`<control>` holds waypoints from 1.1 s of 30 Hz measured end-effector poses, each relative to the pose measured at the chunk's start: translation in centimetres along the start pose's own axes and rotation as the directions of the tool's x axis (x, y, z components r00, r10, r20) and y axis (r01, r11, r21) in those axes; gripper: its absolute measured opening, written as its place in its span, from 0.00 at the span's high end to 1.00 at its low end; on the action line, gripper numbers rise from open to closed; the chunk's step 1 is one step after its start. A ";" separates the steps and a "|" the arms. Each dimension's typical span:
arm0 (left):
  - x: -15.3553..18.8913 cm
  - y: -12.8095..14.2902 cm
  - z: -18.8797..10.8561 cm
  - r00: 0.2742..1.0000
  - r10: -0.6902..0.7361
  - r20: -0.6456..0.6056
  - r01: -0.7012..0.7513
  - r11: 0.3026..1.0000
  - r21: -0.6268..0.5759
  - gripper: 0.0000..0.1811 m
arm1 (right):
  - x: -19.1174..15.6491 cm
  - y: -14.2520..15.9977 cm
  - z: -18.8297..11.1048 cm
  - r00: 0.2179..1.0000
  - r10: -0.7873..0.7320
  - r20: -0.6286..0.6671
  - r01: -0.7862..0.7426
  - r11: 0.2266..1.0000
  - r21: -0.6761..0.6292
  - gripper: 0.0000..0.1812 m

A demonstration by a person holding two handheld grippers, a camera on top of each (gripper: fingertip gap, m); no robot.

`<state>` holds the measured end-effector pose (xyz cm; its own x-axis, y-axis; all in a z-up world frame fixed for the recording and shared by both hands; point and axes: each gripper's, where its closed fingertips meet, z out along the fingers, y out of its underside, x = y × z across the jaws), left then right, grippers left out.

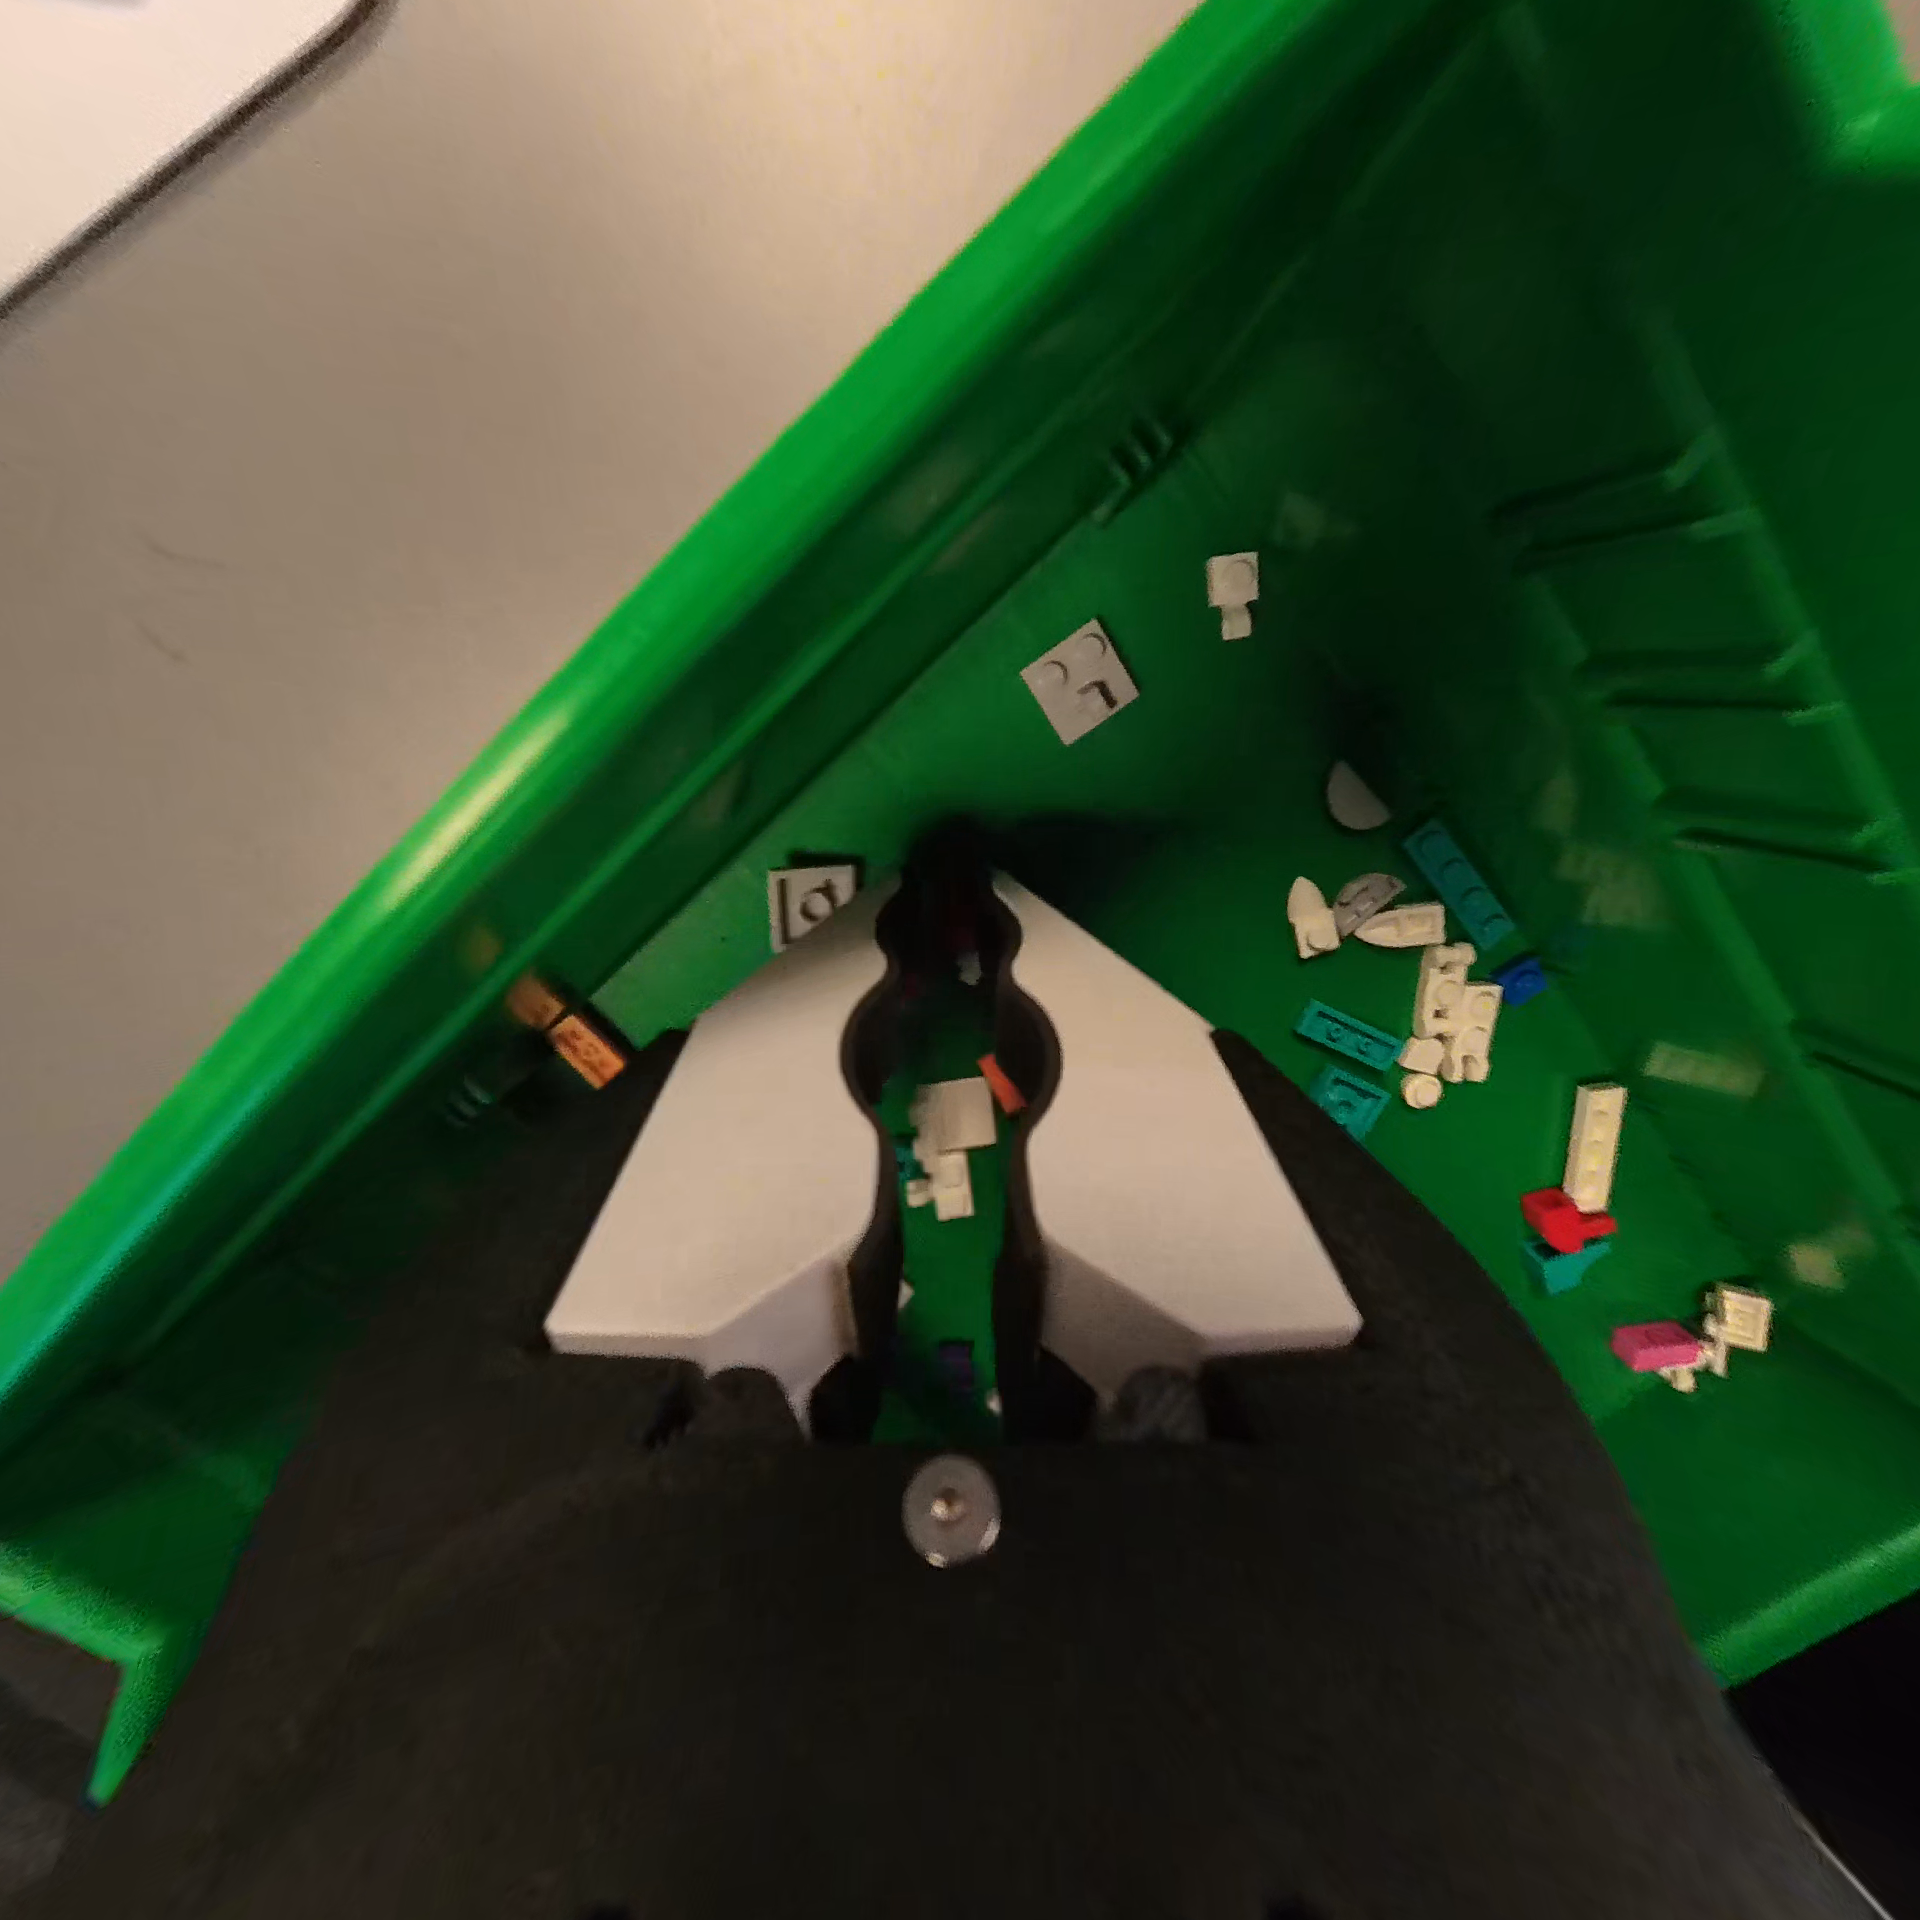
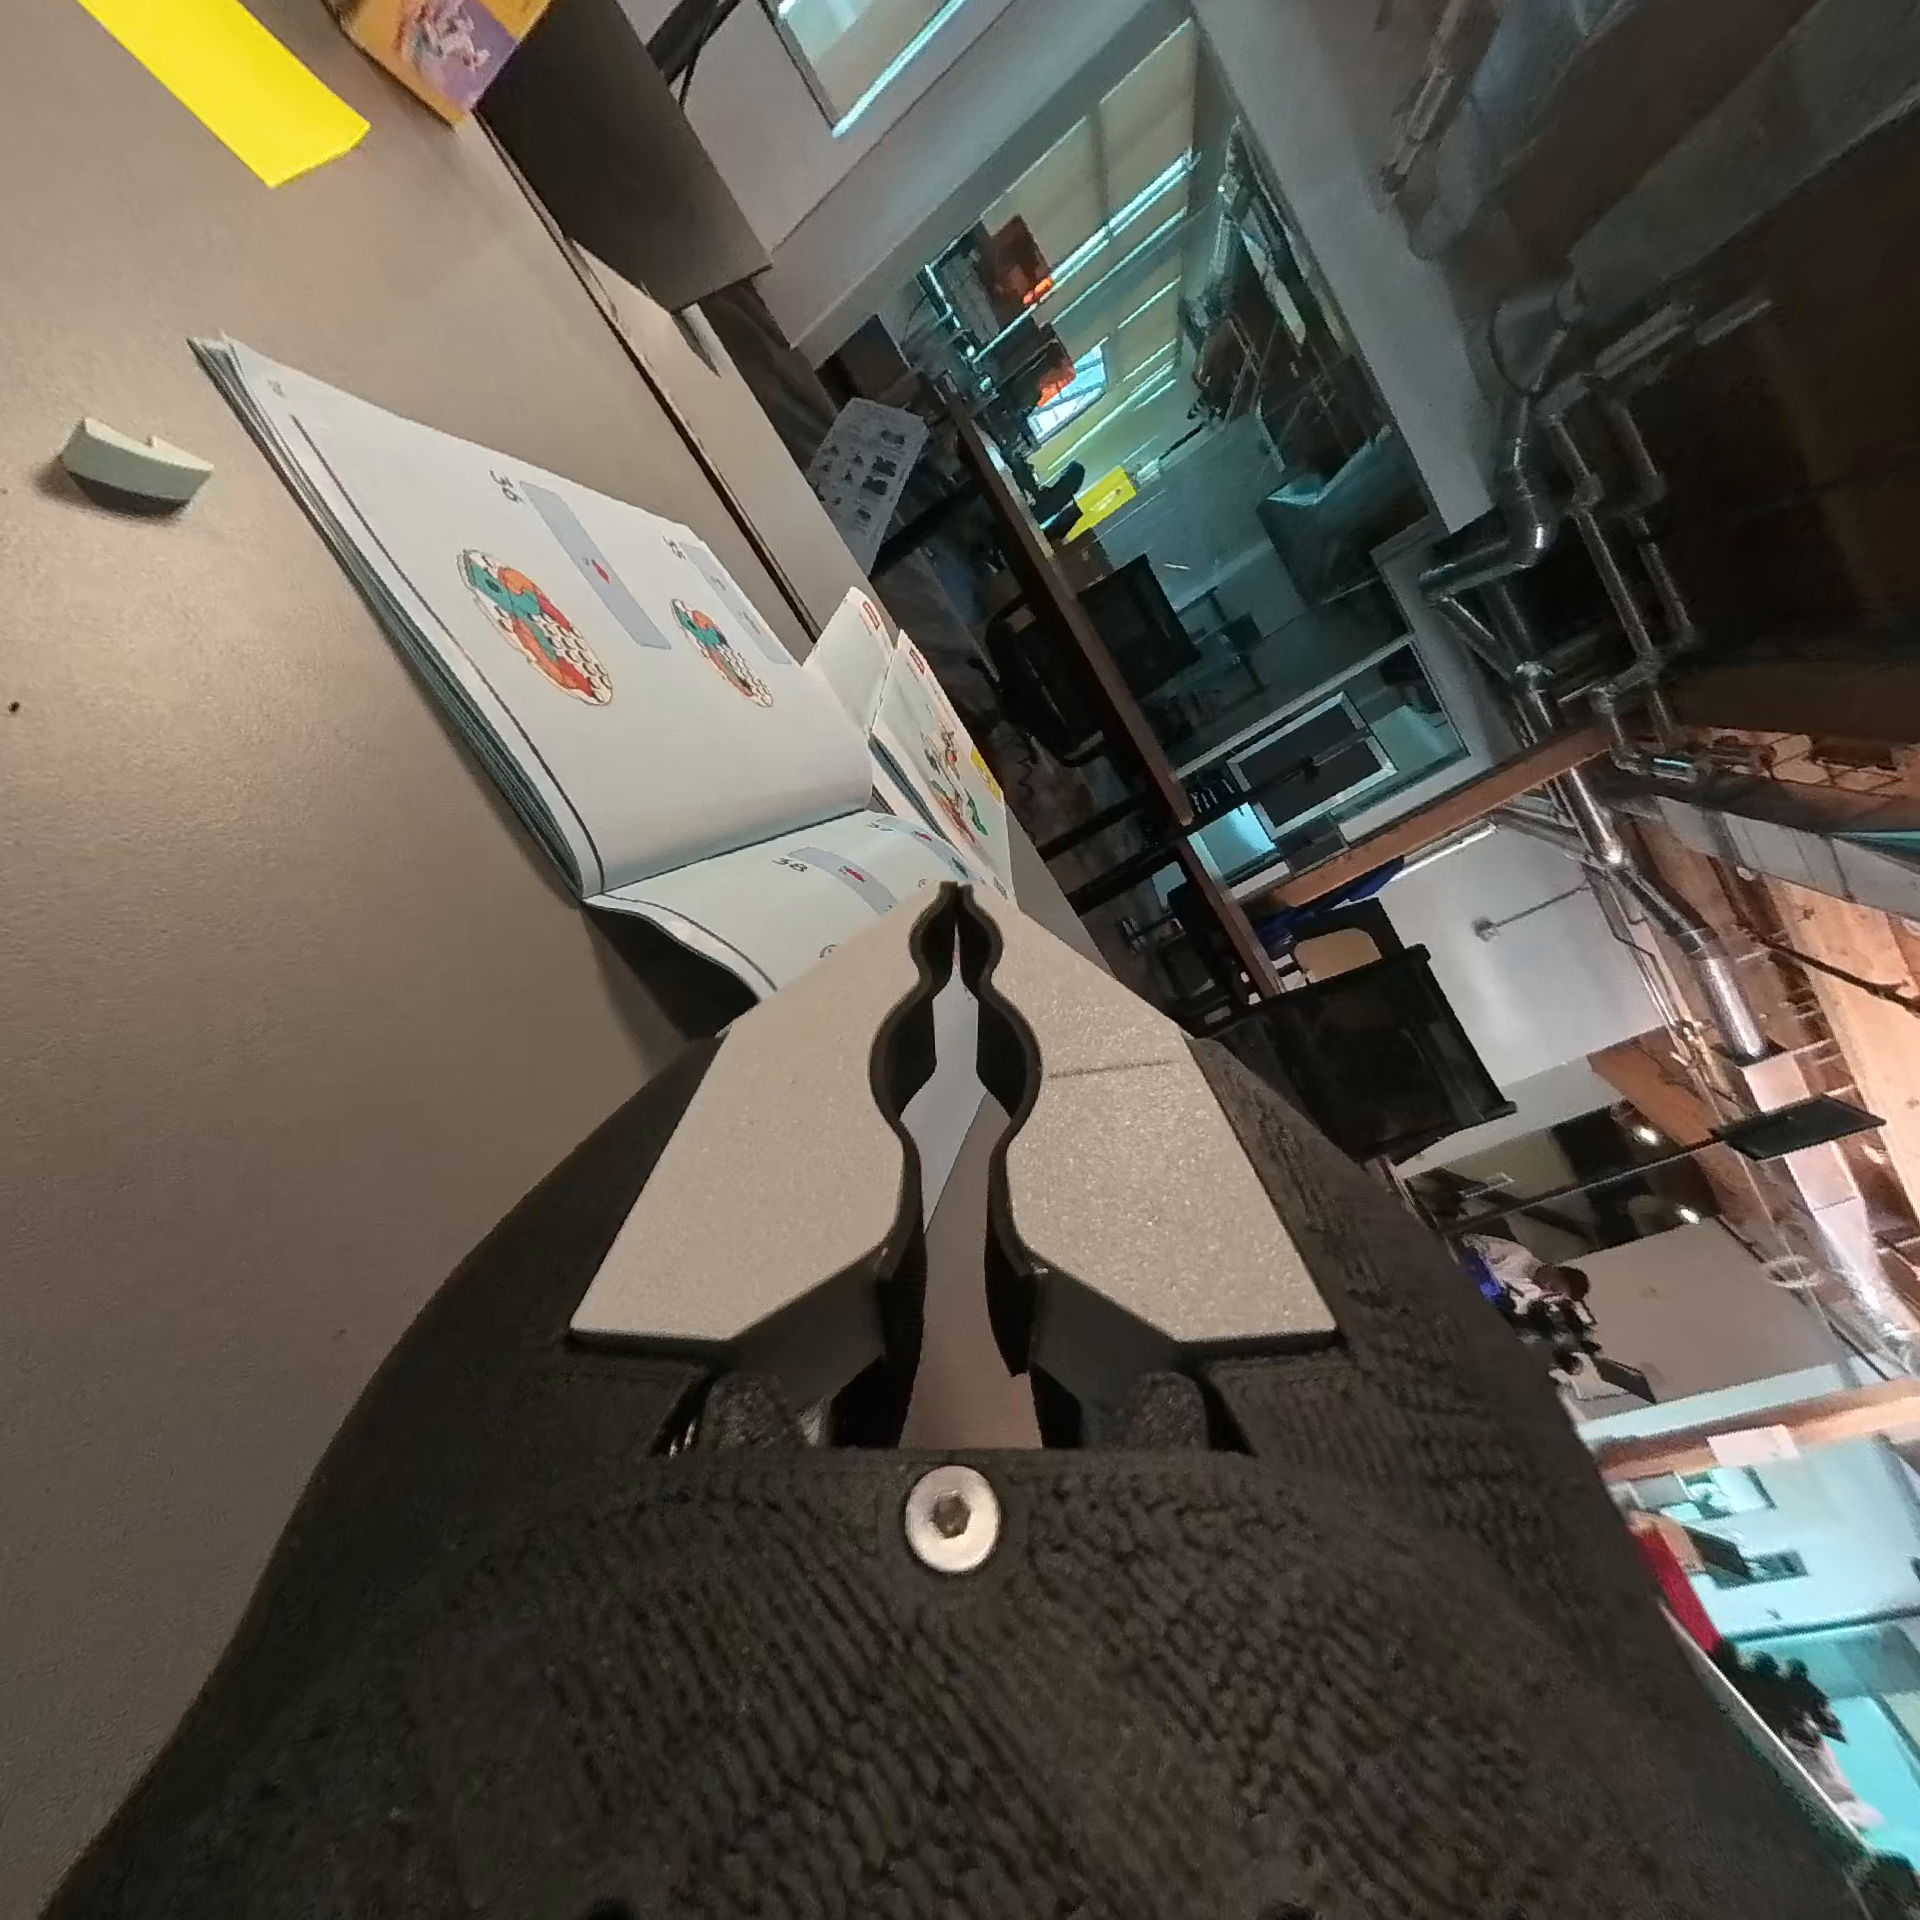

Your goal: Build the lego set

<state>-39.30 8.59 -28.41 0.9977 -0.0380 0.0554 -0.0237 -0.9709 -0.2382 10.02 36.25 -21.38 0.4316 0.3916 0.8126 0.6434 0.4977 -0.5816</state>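
The lego pieces (image 1: 1449, 1003) are small and lie loose on the floor of a green tray (image 1: 1195, 343). Most are white, with some teal, blue, red and pink ones mixed in. A grey square plate (image 1: 1077, 681) lies apart on the far side, and an orange piece (image 1: 582, 1044) sits by the left wall. The tray rests on the grey desk (image 1: 312, 520).

The left hand-held gripper (image 1: 948, 894) reaches down into the tray. Its tips are pinched nearly together, and something small and dark seems to sit between them (too blurry to tell what it is, or if it is gripped). More white pieces (image 1: 951, 1132) show through the gap lower down.

The right hand-held gripper (image 2: 956, 904) is clenched with nothing in it, its tips touching. It hangs low over the desk (image 2: 260, 935), pointing at an open instruction booklet (image 2: 582, 644). A small grey curved piece (image 2: 135, 462) lies alone on the desk to the left. A yellow sheet (image 2: 249, 83) lies far off.
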 end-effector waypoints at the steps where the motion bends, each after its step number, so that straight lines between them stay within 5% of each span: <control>1: 0.3 0.4 0.2 1.000 -0.008 -0.013 0.008 1.000 -0.027 0.94 | 0.1 0.0 0.0 1.000 0.010 -0.001 -0.010 1.000 0.004 1.00; 8: 0.0 1.1 0.0 0.999 0.018 0.050 -0.015 0.998 -0.063 0.96 | 0.8 -0.4 -0.3 0.997 0.069 -0.019 -0.068 0.997 0.041 1.00; 13: 1.8 -2.0 -4.5 0.992 0.037 0.124 -0.058 0.984 0.167 0.96 | 0.6 -1.4 -0.5 0.996 0.089 0.008 -0.089 0.991 0.098 1.00; 17: 9.7 -5.8 -11.8 0.976 0.138 0.169 -0.200 0.873 0.444 0.96 | -0.1 -2.4 -0.5 0.994 0.095 0.056 -0.103 0.983 0.149 1.00; 21: 21.0 -6.8 -14.9 0.929 0.336 0.154 -0.364 0.758 0.542 0.96 | -0.6 -3.5 -0.8 0.988 0.119 0.100 -0.137 0.969 0.206 1.00; 27: 35.4 -6.5 -9.0 0.825 0.561 -0.062 -0.441 0.710 0.549 0.96 | -0.4 -4.7 -1.5 0.967 0.210 0.142 -0.242 0.932 0.270 1.00; 33: 36.6 -9.2 -0.4 0.849 0.523 -0.077 -0.442 0.782 0.438 0.96 | -0.8 -5.0 -1.5 0.970 0.188 0.156 -0.226 0.934 0.276 1.00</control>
<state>-2.63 16.01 -23.79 0.8296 -0.5583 -0.0026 -0.4322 -0.6394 -0.6359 7.46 32.28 -19.06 0.4408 0.5943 0.6726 0.3292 0.5901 -0.7372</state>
